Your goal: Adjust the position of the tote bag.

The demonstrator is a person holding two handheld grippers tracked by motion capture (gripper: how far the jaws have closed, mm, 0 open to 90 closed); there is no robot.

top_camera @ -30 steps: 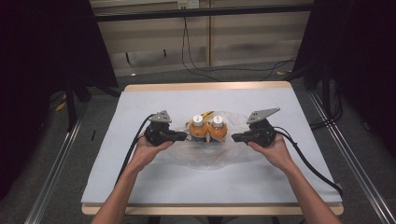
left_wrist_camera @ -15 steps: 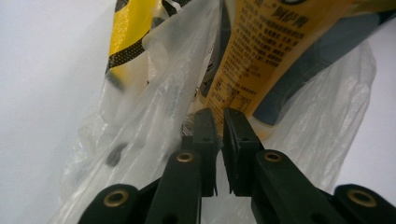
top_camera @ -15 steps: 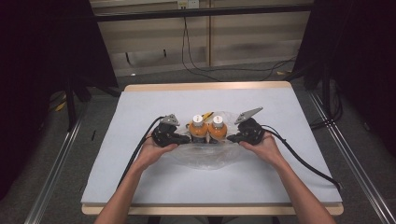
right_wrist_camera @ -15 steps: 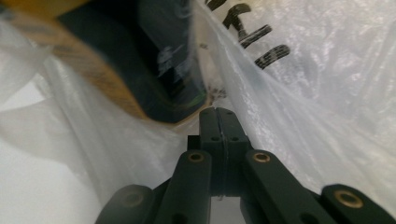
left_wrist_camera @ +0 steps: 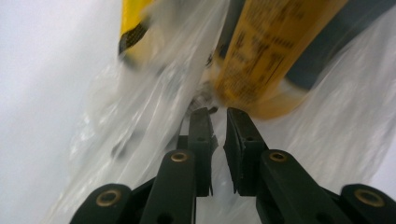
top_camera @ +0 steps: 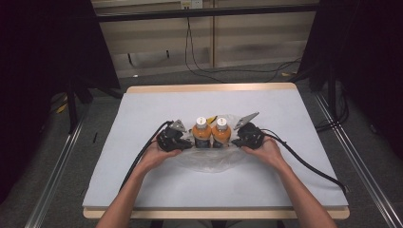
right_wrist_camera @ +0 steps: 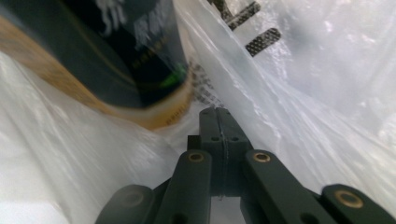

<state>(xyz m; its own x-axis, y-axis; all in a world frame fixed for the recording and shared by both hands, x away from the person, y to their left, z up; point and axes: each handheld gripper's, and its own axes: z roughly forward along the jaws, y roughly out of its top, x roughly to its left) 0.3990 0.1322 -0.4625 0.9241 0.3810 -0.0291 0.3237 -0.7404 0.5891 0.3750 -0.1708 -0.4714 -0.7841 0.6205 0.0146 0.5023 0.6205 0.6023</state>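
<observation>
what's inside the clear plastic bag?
Inside the clear plastic bag stand two orange bottles with white caps, upright and side by side. Behind them a yellow item peeks out; the bottles hide most of it.

A lab-like recording space is suggested: the tabletop [top_camera: 142, 190] is covered with a plain white sheet, dark curtains [top_camera: 43, 57] are hung at both sides, and loose cables [top_camera: 199, 66] are seen behind.

L tool [left_wrist_camera: 218, 116] jaws slightly apart; R tool [right_wrist_camera: 219, 116] jaws pressed together. Both forearms reach fwd, hands close.
</observation>
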